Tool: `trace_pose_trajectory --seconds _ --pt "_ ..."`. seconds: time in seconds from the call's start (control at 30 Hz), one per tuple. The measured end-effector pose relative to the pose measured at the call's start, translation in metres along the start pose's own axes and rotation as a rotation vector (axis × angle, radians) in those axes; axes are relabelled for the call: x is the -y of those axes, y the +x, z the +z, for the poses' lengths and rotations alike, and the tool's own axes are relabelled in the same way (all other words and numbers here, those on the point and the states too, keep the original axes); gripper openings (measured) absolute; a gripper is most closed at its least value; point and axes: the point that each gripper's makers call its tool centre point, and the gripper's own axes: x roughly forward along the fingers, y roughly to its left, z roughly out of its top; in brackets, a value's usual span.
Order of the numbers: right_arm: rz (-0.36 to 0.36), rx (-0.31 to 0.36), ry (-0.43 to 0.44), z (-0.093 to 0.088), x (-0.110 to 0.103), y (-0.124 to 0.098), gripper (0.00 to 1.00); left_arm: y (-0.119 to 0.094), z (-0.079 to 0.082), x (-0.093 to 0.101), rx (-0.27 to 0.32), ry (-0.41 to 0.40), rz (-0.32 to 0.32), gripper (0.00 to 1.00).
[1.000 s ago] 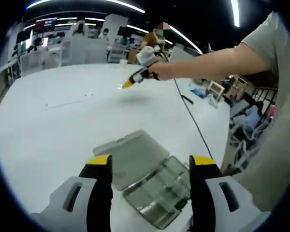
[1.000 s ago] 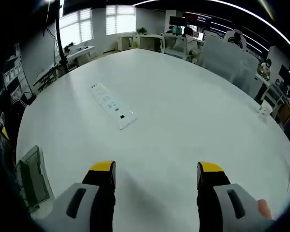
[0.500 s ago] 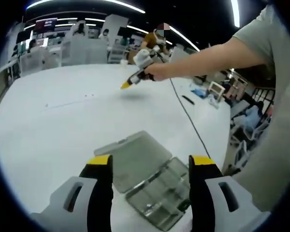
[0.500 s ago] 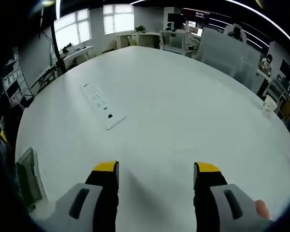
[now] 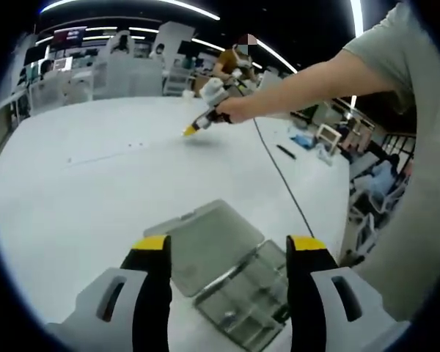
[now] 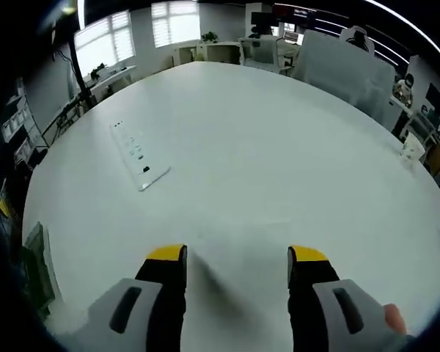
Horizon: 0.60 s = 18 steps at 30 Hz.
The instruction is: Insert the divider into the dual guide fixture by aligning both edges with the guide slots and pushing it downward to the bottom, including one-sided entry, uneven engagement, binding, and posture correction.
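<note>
A clear plastic compartment box [image 5: 253,297] lies on the white table [image 5: 95,191] with its flat lid [image 5: 205,242] swung open beside it. My left gripper [image 5: 229,246] hovers just above and in front of it, open, nothing between its yellow-tipped fingers [image 5: 152,243]. Far across the table, an outstretched arm [image 5: 315,88] holds my right gripper [image 5: 204,119] above the tabletop. In the right gripper view, the right gripper [image 6: 237,254] stands open over bare table [image 6: 264,169], and the clear box [image 6: 33,264] shows at the far left edge.
A white power strip [image 6: 139,150] lies on the table left of the right gripper. A black cable [image 5: 282,176] runs from that gripper toward the table's right edge. A paper cup [image 6: 409,147] stands near the far right rim. Chairs and desks surround the table.
The right gripper has drifted a little farther out over the table, and its jaws have drawn slightly closer together. The left gripper holds nearly still above the box.
</note>
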Motion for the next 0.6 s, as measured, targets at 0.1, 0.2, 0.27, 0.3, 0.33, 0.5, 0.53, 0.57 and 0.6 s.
trace_pose_trajectory --seconds 0.1,0.2,0.27,0.3,0.33,0.5,0.53,0.57,0.6 --pt "-0.004 -0.006 0.003 -0.001 0.003 0.001 0.52 0.001 0.001 0.0 0.002 0.001 0.0 0.61" --pt "-0.006 -0.003 0.014 0.0 0.003 0.001 0.52 0.002 0.001 -0.001 -0.002 0.004 0.0 0.61" --pt "-0.007 -0.002 0.016 0.0 0.004 0.002 0.51 0.002 0.001 -0.002 -0.001 0.001 0.001 0.61" --pt "-0.008 -0.005 0.019 -0.001 0.005 0.004 0.51 0.002 0.001 -0.002 -0.002 0.001 0.002 0.61" --pt "-0.006 -0.008 0.023 -0.003 0.005 0.007 0.51 0.003 0.001 -0.002 -0.004 0.002 0.001 0.61" --pt "0.003 -0.017 0.033 -0.007 0.005 0.015 0.51 0.003 0.0 -0.005 -0.001 -0.004 0.007 0.61" --pt "0.003 -0.017 0.034 -0.006 0.004 0.016 0.51 0.003 -0.001 -0.005 -0.003 -0.004 0.007 0.61" --pt "-0.008 -0.009 0.019 -0.004 0.006 0.016 0.51 0.003 -0.001 -0.004 -0.004 -0.005 0.006 0.61" --pt "-0.008 -0.011 0.024 -0.004 0.008 0.017 0.51 0.003 -0.003 -0.005 -0.009 -0.005 0.006 0.61"
